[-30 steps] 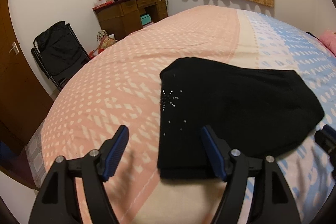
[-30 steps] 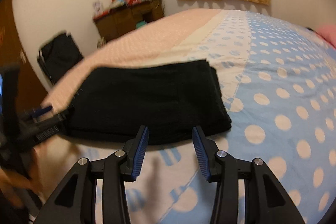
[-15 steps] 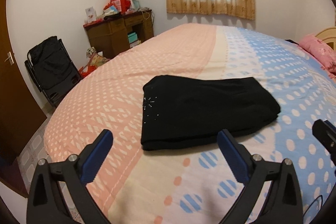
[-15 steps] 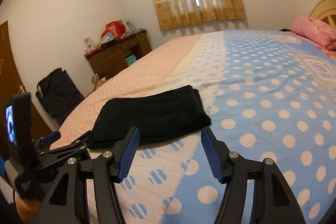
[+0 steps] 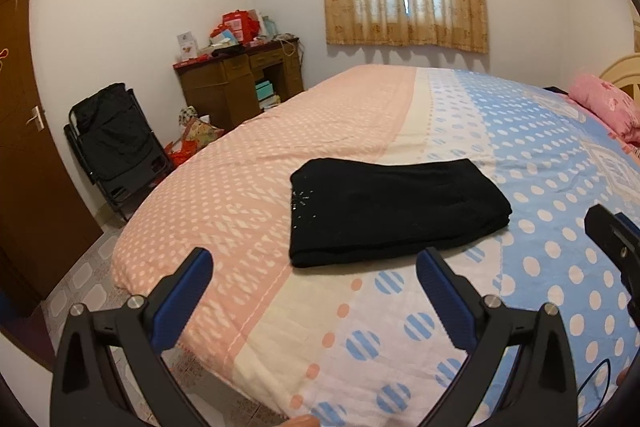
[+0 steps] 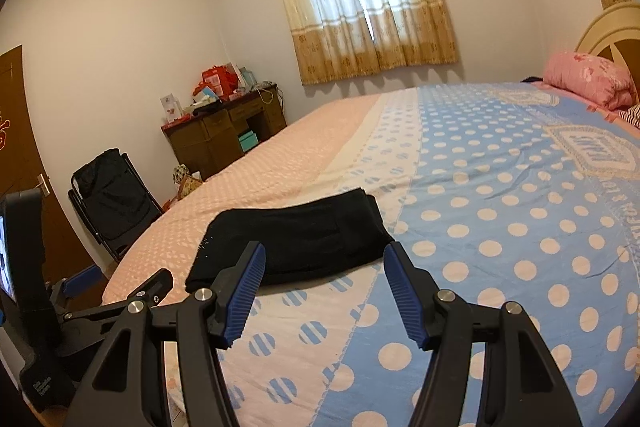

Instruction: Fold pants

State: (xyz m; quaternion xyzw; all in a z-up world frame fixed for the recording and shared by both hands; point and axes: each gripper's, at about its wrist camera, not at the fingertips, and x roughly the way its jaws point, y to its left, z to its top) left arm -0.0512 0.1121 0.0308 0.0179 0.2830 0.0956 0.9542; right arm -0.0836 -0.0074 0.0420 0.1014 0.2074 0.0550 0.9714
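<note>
**Inspector A:** Fingers (image 5: 188, 287) of the left gripper (image 5: 312, 279): blue-padded, spread wide, holding nothing, clear of the cloth. Fingers (image 6: 248, 291) of the right gripper (image 6: 322, 291): likewise parted, a little narrower, empty. Neither set touching fabric.

**Inspector B:** Position of the task item?

**Inspector A:** Black knit pants (image 5: 392, 207), folded into a flat rectangle with a small cluster of sparkling studs near the left edge, lying on the pink, cream and blue dotted bedspread (image 5: 540, 155), astride the cream band and near the foot corner of the bed. Just beyond the fingertips in both views. Edges roughly square; layers stacked, thicker at the right end. Judged complete or nearly so.

**Inspector B:** Risks from here?

**Inspector A:** Three noted. First, snagging: an open finger dragged low across the stack likely to catch the top layer and peel the fold open. Second, a one-sided pinch: soft knit lifted from a single corner apt to sag and unroll. Third, sliding: smooth bedspread, stack close to the mattress edge, so a push toward the near corner liable to tip cloth over the side toward the tiled floor (image 5: 80, 279).

**Inspector B:** Recommendation?

**Inspector A:** No further contact unless required; otherwise both ends gripped together and lifted level.
</note>
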